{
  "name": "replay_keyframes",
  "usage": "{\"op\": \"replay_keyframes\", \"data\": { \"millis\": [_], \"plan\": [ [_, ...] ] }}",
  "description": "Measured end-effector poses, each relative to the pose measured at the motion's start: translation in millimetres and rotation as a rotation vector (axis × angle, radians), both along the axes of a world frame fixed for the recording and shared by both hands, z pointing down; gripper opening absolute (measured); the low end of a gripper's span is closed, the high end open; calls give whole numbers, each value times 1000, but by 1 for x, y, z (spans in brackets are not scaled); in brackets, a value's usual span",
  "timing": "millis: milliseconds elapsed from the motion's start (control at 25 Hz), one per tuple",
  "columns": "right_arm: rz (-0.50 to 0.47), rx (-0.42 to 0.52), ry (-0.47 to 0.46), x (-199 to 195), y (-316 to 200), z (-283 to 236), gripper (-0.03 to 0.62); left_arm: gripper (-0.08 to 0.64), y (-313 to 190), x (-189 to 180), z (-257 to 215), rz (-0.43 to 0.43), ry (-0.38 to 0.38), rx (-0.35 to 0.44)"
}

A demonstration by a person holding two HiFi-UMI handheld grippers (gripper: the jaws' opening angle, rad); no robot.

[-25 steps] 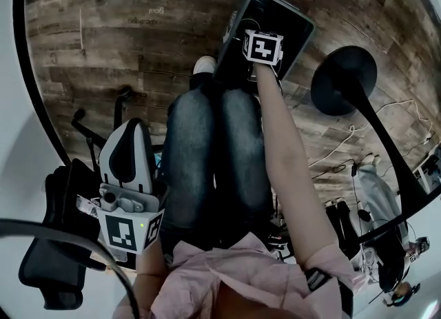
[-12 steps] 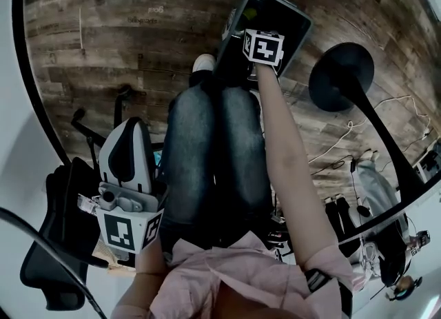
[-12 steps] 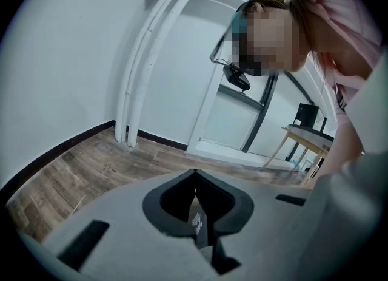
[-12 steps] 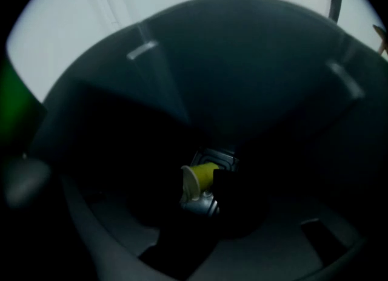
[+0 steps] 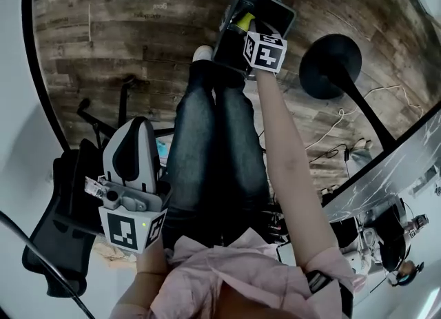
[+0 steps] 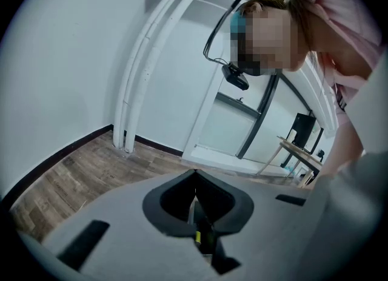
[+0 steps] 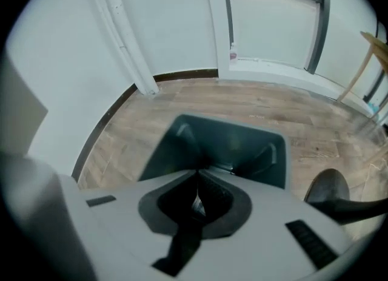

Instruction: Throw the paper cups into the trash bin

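A dark rectangular trash bin (image 5: 279, 9) stands on the wood floor beyond the person's feet. My right gripper (image 5: 251, 35) is held out at arm's length over the bin's open top, its marker cube facing up. In the right gripper view the jaws of the right gripper (image 7: 197, 198) are together, with the bin's (image 7: 182, 137) dark inside right below them. A small yellow object (image 5: 242, 20) shows inside the bin near the gripper. My left gripper (image 5: 131, 152) stays low by the person's left side; in its own view the left gripper (image 6: 195, 213) is shut and points across the room. No paper cup is visible.
A black round stand base (image 5: 329, 66) sits on the floor just right of the bin, also in the right gripper view (image 7: 327, 192). A black office chair (image 5: 58, 242) is at lower left. Cables (image 5: 337, 152) lie on the floor to the right. White walls border the floor.
The head view has shifted, so the bin and right gripper sit higher in the picture. The yellow object inside the bin shows more. The left gripper stays by the person's side.
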State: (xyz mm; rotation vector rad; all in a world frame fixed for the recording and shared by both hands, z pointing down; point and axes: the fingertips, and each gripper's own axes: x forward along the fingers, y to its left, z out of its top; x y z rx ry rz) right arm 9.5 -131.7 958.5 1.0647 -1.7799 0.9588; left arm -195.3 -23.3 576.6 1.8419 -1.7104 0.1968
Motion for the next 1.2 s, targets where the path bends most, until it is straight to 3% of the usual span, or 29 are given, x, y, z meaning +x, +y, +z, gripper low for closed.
{"op": "replay_keyframes", "data": {
  "millis": [600,960,1200],
  "plan": [
    [56,47,4,25,0,-137,32,15,-17,20,-115,100,19,15],
    [123,14,39,51,15,-163,32,15,-24,43,-142,100,52,44],
    [79,-2,87,63,23,-165,34,15,-24,48,-150,77,61,64]
  ]
}}
